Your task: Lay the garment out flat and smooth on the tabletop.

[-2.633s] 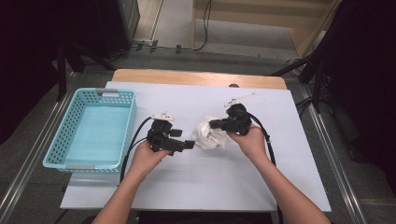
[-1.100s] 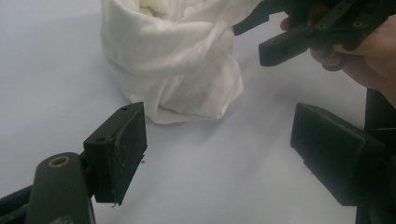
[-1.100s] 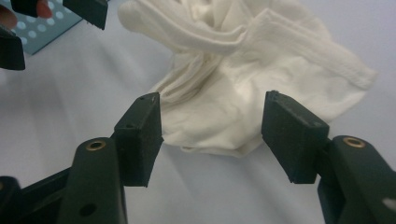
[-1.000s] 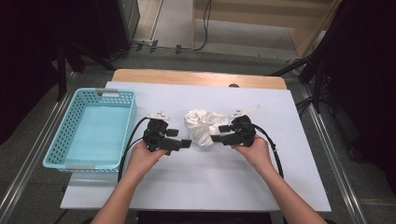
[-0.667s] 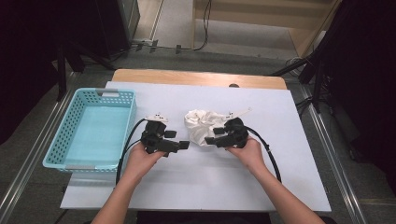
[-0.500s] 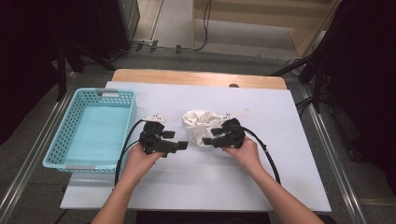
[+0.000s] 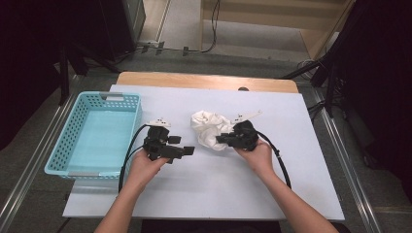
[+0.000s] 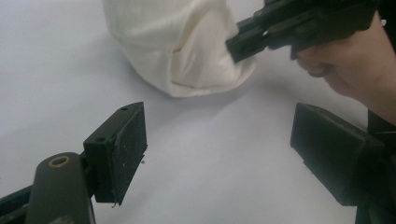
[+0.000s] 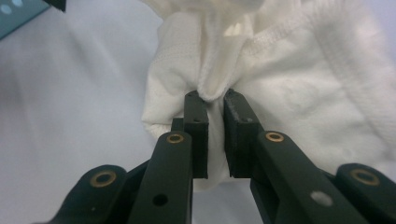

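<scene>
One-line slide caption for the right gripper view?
Right gripper pinching a fold of the crumpled white cloth on the white table.

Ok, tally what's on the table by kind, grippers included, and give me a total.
White cloth: 1, bunched, pinched by the right gripper.
Turquoise plastic basket: 1, nothing in it.
Black two-jaw grippers: 2, the right one and the left gripper, whose jaws stand wide apart with nothing between them.
Total: 4
</scene>
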